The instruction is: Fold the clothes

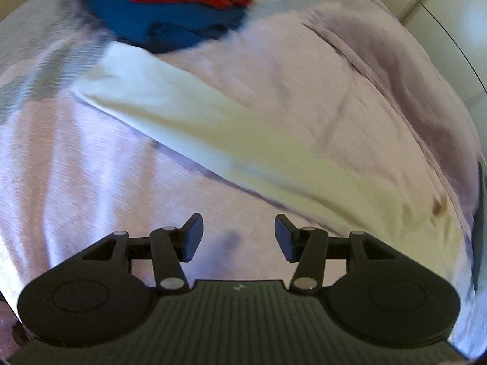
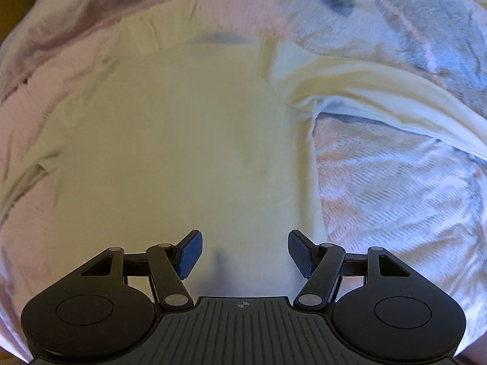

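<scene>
Both fisheye views are softly lit and motion-blurred, fabric smeared and bending toward dark corners, strongest from ten to two o'clock, with a faint shadow near six o'clock.

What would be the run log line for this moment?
left gripper: open, empty | right gripper: open, empty | pale shirt: spread flat on bedcover | fold: not started
</scene>
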{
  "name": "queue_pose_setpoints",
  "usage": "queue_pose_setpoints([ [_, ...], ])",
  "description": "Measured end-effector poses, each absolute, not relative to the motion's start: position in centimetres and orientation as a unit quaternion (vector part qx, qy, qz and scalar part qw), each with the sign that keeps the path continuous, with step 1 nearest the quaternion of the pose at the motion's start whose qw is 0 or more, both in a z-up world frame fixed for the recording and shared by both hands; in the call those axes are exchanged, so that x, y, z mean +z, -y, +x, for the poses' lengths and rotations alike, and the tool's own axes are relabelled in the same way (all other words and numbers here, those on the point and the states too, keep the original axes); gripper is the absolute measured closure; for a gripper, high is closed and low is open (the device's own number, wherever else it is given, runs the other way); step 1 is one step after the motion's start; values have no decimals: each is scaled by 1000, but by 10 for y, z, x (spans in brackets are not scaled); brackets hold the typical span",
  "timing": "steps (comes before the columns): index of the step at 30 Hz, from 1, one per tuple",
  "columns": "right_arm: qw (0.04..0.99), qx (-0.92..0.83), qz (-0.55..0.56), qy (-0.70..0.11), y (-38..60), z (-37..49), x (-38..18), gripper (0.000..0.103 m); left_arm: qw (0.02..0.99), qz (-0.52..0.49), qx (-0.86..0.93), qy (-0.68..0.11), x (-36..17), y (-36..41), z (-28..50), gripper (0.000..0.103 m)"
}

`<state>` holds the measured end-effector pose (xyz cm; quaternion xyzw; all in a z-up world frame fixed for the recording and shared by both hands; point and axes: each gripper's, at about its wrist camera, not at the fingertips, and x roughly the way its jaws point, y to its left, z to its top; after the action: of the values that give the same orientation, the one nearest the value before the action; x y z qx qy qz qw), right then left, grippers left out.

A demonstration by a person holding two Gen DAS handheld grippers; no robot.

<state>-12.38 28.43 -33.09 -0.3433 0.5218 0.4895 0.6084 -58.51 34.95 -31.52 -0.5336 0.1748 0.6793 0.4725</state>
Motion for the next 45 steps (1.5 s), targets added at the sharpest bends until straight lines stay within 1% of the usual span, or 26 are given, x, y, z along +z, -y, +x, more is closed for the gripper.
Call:
queue_pose_setpoints([
  [2, 603, 497, -354, -513, -291, -124, -338, 37, 444, -535, 705, -141, -324, -346, -608, 55],
  [6, 609, 510, -376, -477, -297, -120, -348, 37, 382, -553, 739, -40, -344, -340, -657, 54],
  [9, 607, 502, -390, -476, -299, -117, -358, 37, 347, -564, 749, 19, -360, -339, -682, 54],
  [11, 605, 497, -396, -479, -298, -117, -365, 37, 330, -566, 754, 45, -369, -342, -694, 54],
  [13, 601, 499, -402, -478, -296, -121, -369, 37, 324, -560, 760, 58, -375, -348, -701, 58],
  [14, 599, 502, -406, -474, -295, -122, -370, 37, 323, -556, 763, 62, -377, -350, -703, 64],
  [15, 597, 504, -410, -471, -294, -124, -371, 37, 327, -550, 766, 63, -376, -353, -704, 82],
  [16, 597, 506, -412, -467, -293, -125, -371, 37, 335, -541, 768, 64, -372, -354, -702, 94],
  [17, 597, 507, -414, -463, -292, -125, -372, 37, 345, -534, 769, 66, -367, -355, -699, 102],
  [19, 600, 508, -410, -463, -291, -123, -371, 37, 376, -505, 774, 67, -349, -357, -687, 102],
  [21, 604, 506, -405, -465, -289, -119, -370, 37, 431, -475, 764, 65, -322, -364, -664, 102],
  [26, 622, 496, -377, -474, -285, -92, -360, 37, 601, -413, 681, 61, -247, -389, -564, 102],
  [30, 639, 492, -344, -481, -285, -68, -350, 37, 747, -356, 561, 29, -200, -393, -437, 102],
  [32, 646, 493, -322, -486, -286, -54, -344, 37, 800, -351, 486, 15, -195, -384, -373, 102],
  [34, 653, 495, -296, -491, -285, -40, -337, 37, 834, -366, 412, -16, -206, -374, -312, 100],
  [36, 662, 490, -277, -495, -284, -26, -336, 37, 849, -376, 363, -76, -235, -361, -257, 82],
  [37, 666, 486, -269, -498, -284, -19, -336, 37, 849, -379, 349, -116, -253, -355, -235, 80],
  [39, 670, 479, -250, -508, -282, -4, -337, 37, 830, -391, 346, -196, -288, -345, -215, 83],
  [41, 669, 477, -226, -523, -278, 8, -339, 37, 807, -399, 357, -249, -318, -337, -219, 83],
  [43, 659, 484, -186, -545, -276, 18, -343, 37, 785, -386, 384, -295, -336, -330, -231, 83],
  [45, 642, 493, -135, -571, -274, 22, -347, 37, 765, -361, 421, -328, -342, -329, -256, 83],
])
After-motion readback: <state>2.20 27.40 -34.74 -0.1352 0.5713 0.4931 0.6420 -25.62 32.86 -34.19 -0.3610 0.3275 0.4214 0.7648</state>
